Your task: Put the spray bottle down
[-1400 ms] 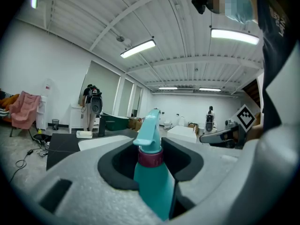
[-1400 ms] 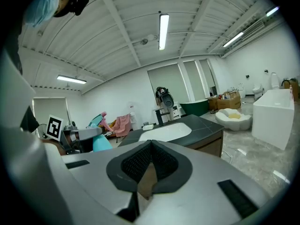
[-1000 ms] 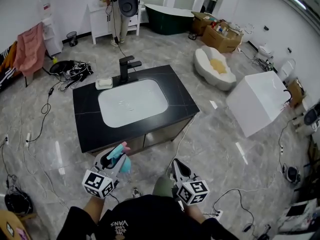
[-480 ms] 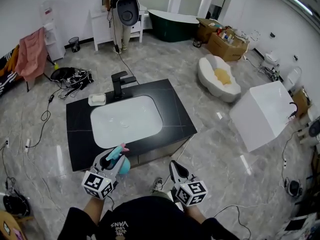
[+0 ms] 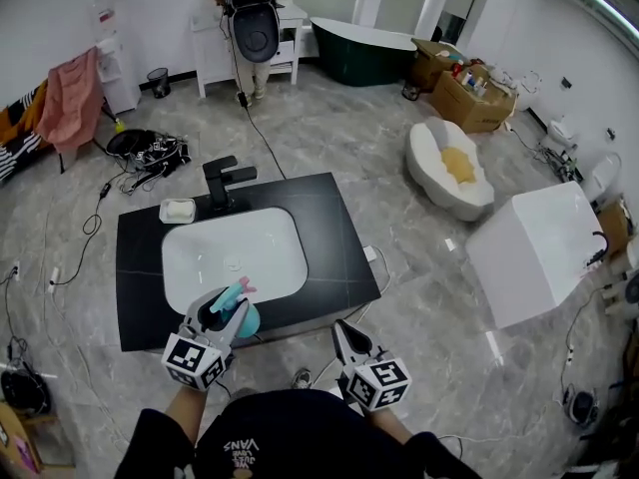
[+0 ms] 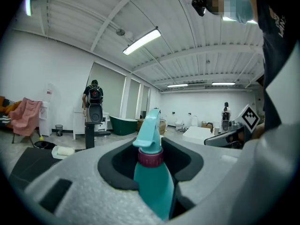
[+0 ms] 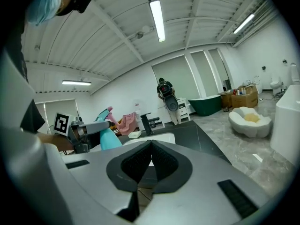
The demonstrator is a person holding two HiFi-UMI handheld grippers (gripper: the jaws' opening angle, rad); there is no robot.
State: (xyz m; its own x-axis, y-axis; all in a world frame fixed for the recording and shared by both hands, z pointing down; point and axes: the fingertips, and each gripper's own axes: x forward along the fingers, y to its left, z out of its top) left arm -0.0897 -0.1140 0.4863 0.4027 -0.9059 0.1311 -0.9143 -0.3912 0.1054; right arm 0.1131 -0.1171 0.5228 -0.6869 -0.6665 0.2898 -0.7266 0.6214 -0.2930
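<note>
The left gripper (image 5: 213, 314) grips a teal spray bottle (image 6: 152, 186) by its body, jaws partway apart and pressed on both sides. The bottle stands upright in the air over the near edge of a black counter (image 5: 334, 238), just in front of the white sink (image 5: 200, 267) set into it. A white dish (image 5: 166, 211) beside the black tap (image 5: 222, 180) holds a pale bar. The right gripper (image 7: 149, 161) has its jaws together on nothing. A far cardboard box (image 5: 469, 116) holds assorted bottles.
</note>
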